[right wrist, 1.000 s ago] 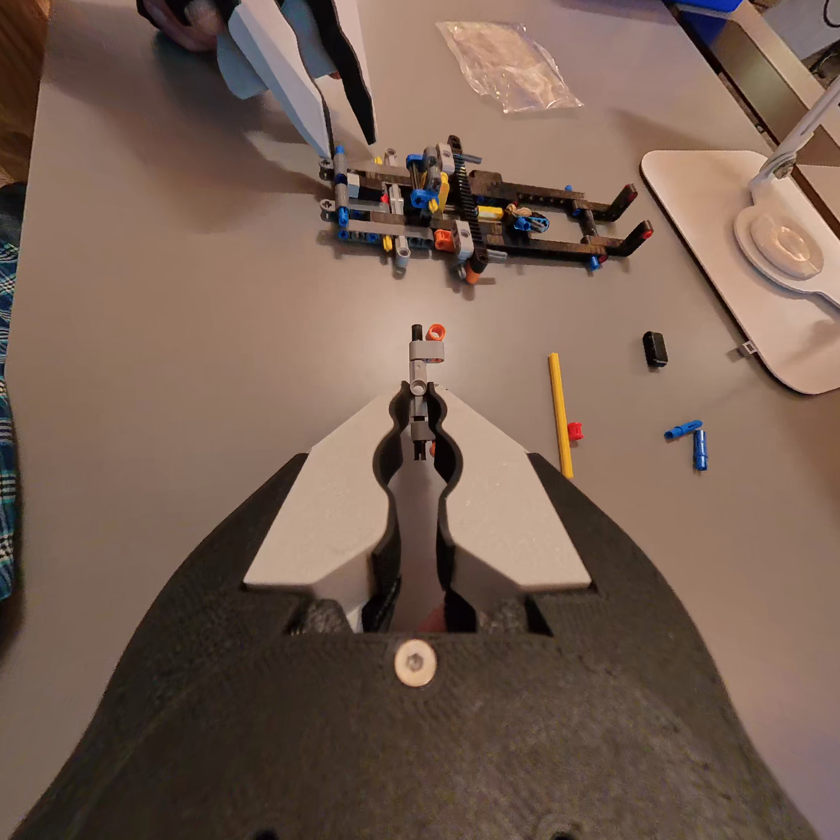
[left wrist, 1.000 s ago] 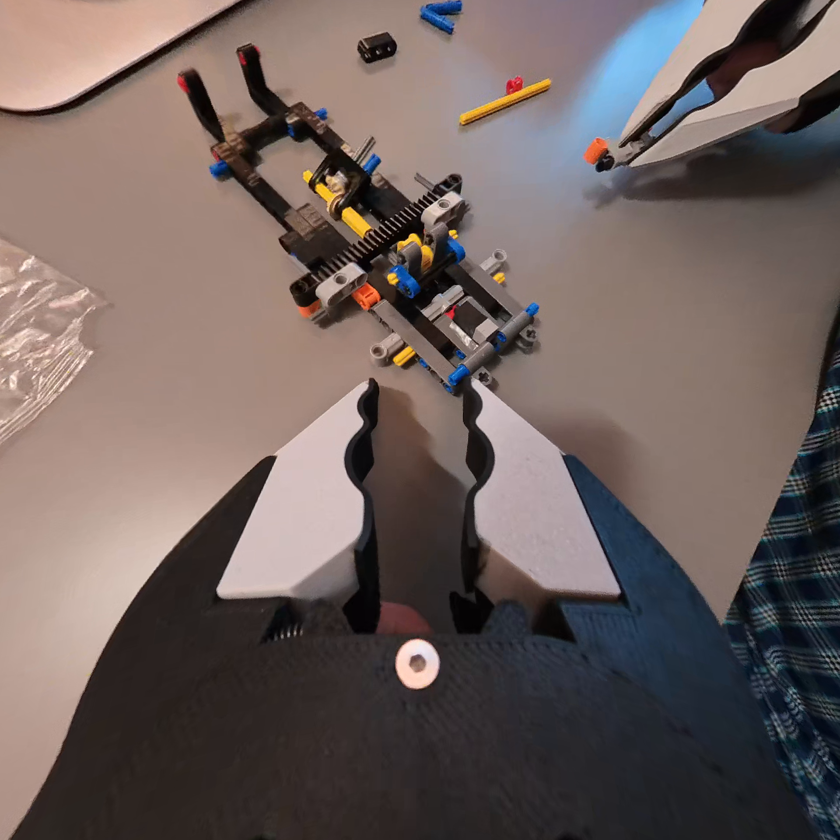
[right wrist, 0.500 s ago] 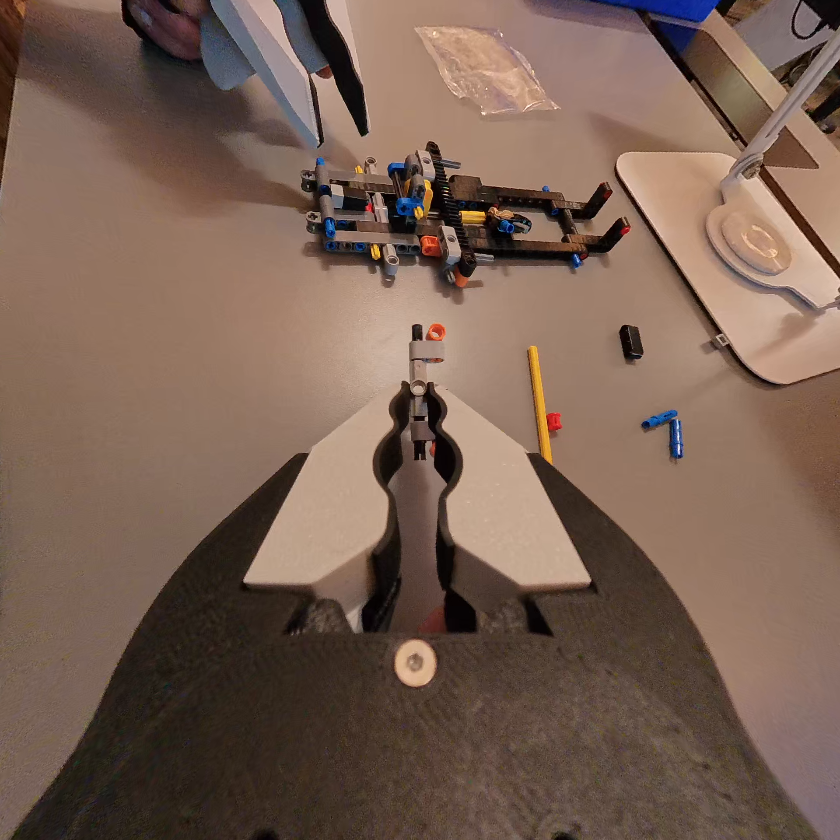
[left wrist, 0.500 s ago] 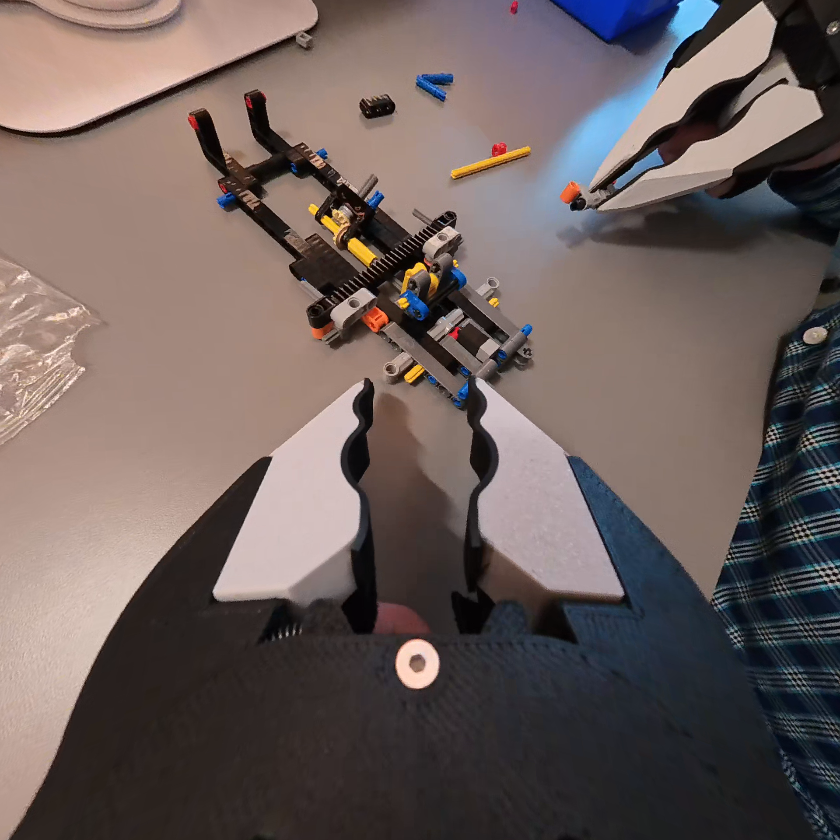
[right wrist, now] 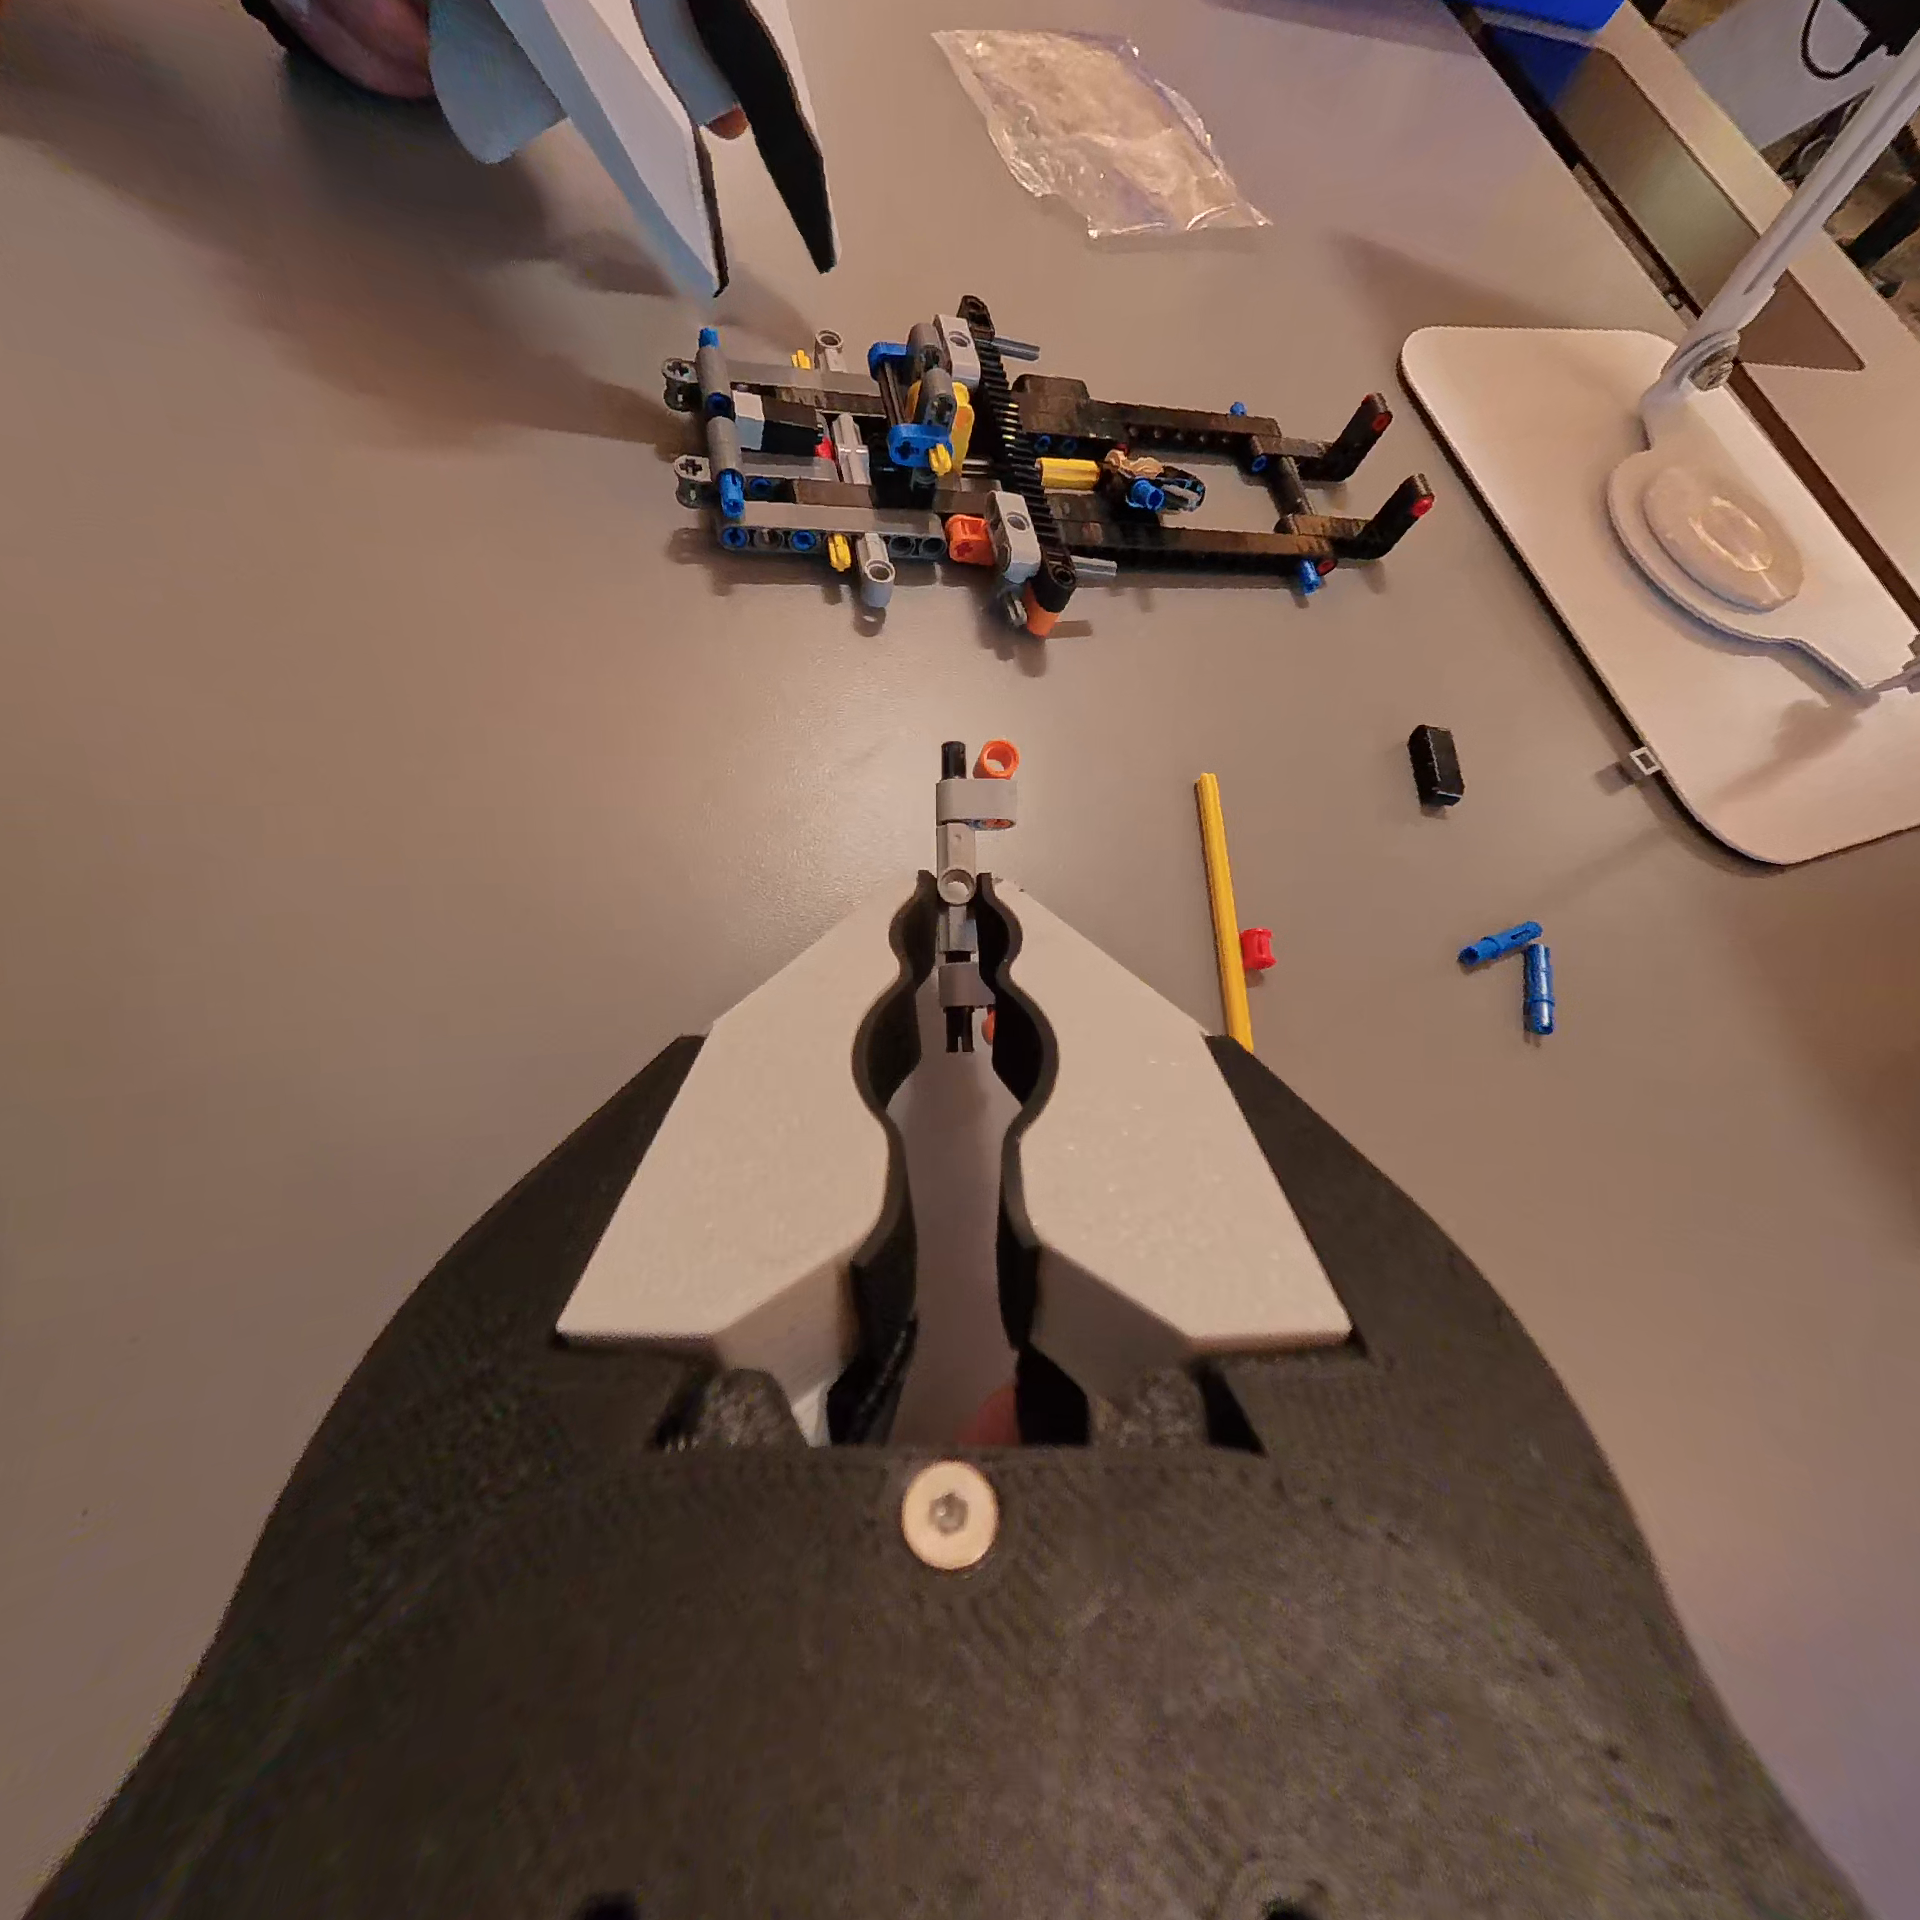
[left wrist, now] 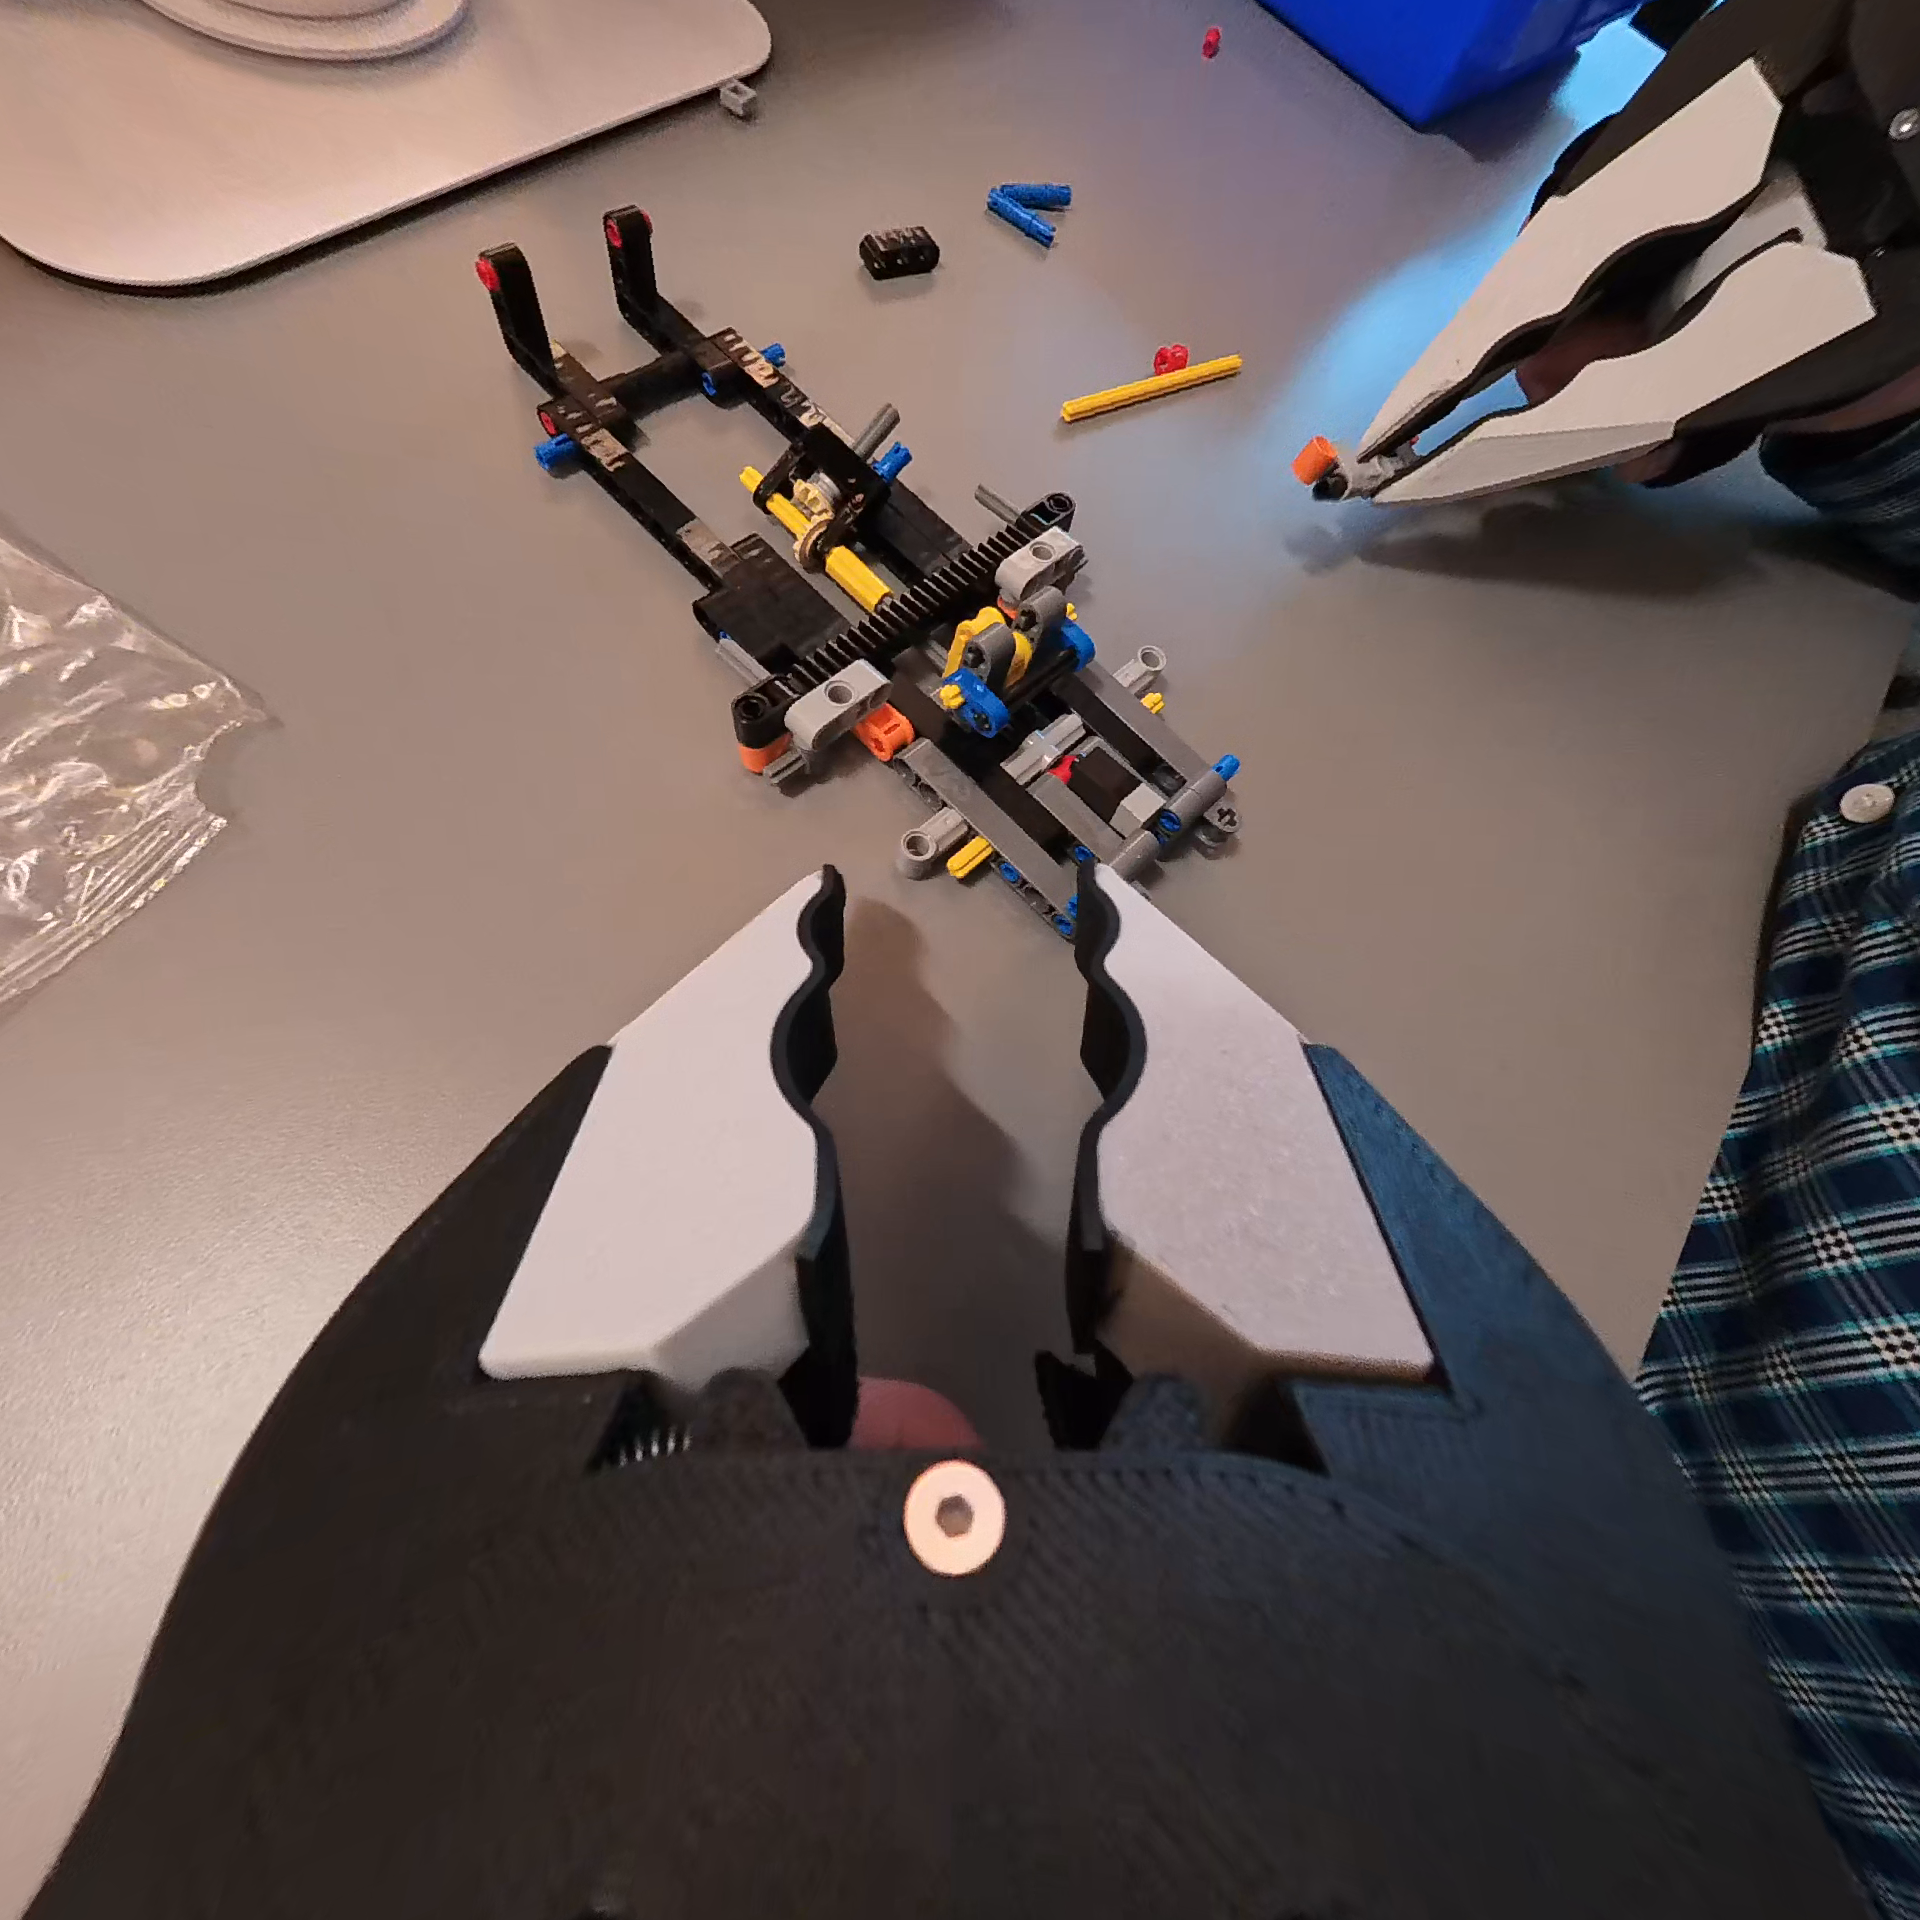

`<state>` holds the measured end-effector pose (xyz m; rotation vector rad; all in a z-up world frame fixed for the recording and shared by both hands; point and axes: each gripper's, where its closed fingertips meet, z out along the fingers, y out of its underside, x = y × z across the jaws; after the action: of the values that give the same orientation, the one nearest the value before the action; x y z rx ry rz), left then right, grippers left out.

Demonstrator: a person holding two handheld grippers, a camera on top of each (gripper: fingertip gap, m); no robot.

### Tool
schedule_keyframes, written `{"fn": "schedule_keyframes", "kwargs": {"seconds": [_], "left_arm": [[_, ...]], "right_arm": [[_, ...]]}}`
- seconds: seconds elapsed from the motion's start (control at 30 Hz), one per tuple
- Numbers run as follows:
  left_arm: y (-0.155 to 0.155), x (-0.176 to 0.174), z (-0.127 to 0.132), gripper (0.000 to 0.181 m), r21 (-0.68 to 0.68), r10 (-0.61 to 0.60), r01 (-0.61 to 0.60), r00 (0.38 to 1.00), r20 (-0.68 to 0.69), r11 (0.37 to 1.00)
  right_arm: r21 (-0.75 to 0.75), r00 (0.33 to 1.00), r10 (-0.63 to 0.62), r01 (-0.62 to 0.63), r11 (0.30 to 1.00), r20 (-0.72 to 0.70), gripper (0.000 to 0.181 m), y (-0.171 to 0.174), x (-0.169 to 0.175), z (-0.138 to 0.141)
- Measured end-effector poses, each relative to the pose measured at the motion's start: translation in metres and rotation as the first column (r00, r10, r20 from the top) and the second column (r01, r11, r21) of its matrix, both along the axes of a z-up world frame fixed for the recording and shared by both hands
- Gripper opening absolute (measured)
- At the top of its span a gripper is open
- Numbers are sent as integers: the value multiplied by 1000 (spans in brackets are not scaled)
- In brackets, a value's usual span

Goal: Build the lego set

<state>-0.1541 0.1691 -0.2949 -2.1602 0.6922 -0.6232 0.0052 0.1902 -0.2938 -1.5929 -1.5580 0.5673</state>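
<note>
The long black-and-grey beam chassis [right wrist: 1029, 473] lies crosswise on the grey table [right wrist: 312, 831], ahead of the right gripper [right wrist: 961, 894], which is clamped on a small grey connector sub-assembly with an orange bush [right wrist: 971, 821] pointing forward (well short of it). The left gripper [left wrist: 956, 899], jaws spread and empty, hovers nearer, by the chassis's grey end.
</note>
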Motion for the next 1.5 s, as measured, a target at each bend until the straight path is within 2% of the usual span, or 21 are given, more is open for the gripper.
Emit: {"fn": "schedule_keyframes", "kwargs": {"seconds": [0.27,0.33,0.37,0.43,0.53,0.63,0.77,0.83,0.9,1.03,1.13,1.3,1.43,1.5], "left_arm": [[11,-6,9,43,69,70,-71,997,7,995],[19,-11,15,44,116,106,-106,994,5,988],[24,-15,17,44,142,122,-119,992,-11,983],[36,-27,23,45,191,161,-149,986,-48,970],[61,-41,48,46,284,202,-178,978,-56,942],[100,-64,83,53,418,291,-233,954,-78,878],[162,-105,145,67,544,429,-392,901,65,742],[189,-128,175,67,548,463,-490,864,198,678],[215,-148,195,69,530,473,-550,833,287,646],[258,-170,217,72,546,494,-584,808,320,601],[277,-179,230,71,587,511,-585,801,311,560],[302,-179,219,71,567,501,-569,815,292,595],[311,-176,210,71,606,521,-520,831,195,602],[311,-176,210,71,596,510,-526,833,216,606]], "right_arm": [[-51,996,50,-47,998,67,5,-14,-10,-10],[-60,994,60,-54,997,94,13,-15,-13,-14],[-68,993,62,-56,996,97,24,-15,-14,-13],[-75,993,72,-65,995,94,34,-16,-16,-8],[-5,997,55,-55,998,56,31,-1,-18,19],[128,1000,-19,19,992,-4,32,40,-19,64],[266,986,-144,163,950,-90,39,111,-13,135],[301,971,-189,226,927,-146,45,146,-11,172],[298,954,-230,281,912,-193,55,181,-8,204],[312,921,-320,378,872,-221,68,253,4,248],[329,899,-397,438,837,-186,71,304,22,261],[388,877,-463,475,790,-132,83,369,52,266],[398,874,-477,471,787,-92,85,397,61,261],[391,882,-468,452,802,-60,81,401,59,253]]}}
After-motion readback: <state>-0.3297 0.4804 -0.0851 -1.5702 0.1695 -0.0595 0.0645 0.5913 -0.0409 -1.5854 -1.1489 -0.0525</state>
